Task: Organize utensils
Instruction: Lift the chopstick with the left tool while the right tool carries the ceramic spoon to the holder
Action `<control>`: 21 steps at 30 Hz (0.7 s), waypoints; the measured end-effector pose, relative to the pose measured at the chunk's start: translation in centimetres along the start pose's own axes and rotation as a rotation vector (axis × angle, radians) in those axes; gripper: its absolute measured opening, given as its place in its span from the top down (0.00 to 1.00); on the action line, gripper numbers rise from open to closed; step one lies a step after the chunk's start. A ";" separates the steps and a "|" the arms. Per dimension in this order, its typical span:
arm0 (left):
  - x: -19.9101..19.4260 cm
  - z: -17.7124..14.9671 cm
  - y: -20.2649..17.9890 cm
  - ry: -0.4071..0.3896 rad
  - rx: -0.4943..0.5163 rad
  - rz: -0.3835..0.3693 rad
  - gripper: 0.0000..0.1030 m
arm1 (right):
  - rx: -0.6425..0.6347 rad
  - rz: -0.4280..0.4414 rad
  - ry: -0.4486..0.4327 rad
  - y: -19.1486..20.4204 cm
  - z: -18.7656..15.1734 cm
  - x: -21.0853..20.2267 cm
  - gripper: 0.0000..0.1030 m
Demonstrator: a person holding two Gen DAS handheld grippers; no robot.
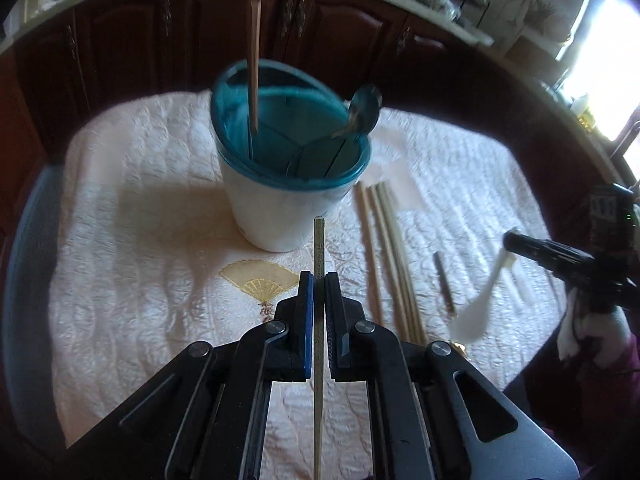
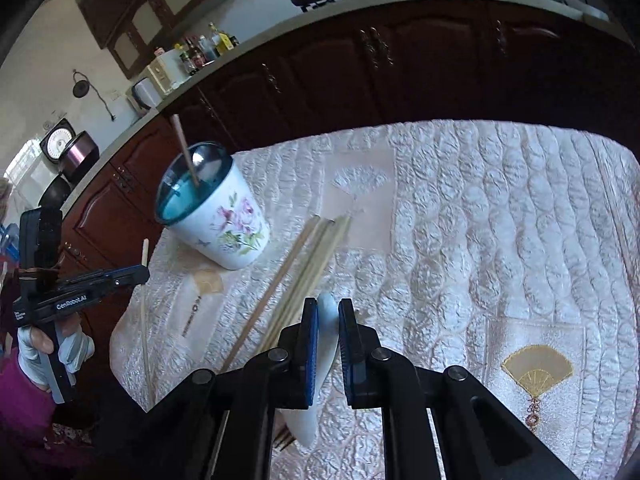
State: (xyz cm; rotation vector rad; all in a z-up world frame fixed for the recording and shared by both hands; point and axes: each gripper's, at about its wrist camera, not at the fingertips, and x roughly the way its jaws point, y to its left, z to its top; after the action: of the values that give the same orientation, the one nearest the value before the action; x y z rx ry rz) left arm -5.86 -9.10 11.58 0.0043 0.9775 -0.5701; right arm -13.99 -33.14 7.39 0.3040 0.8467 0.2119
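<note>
The left tongs [image 1: 319,280] grip one chopstick [image 1: 319,240], near the cup [image 1: 280,208]. The right tongs [image 2: 328,306] grip a white spoon [image 2: 326,320]. More chopsticks [image 2: 308,264] lie on the worktop [image 2: 480,220] beside the cup.

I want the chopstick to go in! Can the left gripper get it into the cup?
Probably yes. The left gripper is shut on a chopstick, the utensil cup stands just ahead, its top open, with nothing between them.
</note>
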 end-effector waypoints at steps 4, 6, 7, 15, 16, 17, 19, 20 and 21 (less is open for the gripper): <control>-2.6 0.2 0.1 -0.048 -0.014 -0.016 0.96 | -0.036 0.010 -0.018 1.5 0.5 -0.8 0.93; -4.2 0.4 0.2 -0.080 -0.016 -0.020 0.96 | -0.053 0.011 -0.026 2.2 0.7 -0.9 0.93; -4.4 0.6 0.0 -0.089 -0.017 -0.021 0.96 | -0.058 0.012 -0.029 2.6 0.9 -1.0 0.93; -9.2 2.0 0.5 -0.186 -0.033 -0.052 0.96 | -0.096 0.053 -0.073 5.2 2.9 -1.7 0.93; -9.9 2.3 0.5 -0.205 -0.034 -0.053 0.96 | -0.102 0.059 -0.083 5.6 3.3 -1.8 0.93; -10.6 2.7 0.6 -0.223 -0.035 -0.055 0.96 | -0.106 0.067 -0.092 6.0 3.7 -2.0 0.93; -11.8 3.9 0.7 -0.264 -0.040 -0.053 0.96 | -0.119 0.082 -0.115 6.8 4.8 -2.3 0.93; -12.2 4.4 0.6 -0.285 -0.040 -0.046 0.96 | -0.130 0.087 -0.129 7.5 5.6 -2.5 0.93; -12.8 5.3 0.6 -0.318 -0.041 -0.031 0.96 | -0.137 0.090 -0.140 7.9 6.1 -2.6 0.93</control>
State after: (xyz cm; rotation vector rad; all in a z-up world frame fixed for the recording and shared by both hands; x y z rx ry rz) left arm -6.89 -4.13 24.43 -0.1347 0.6808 -0.5596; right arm -11.53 -27.62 15.70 0.2257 0.6776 0.3270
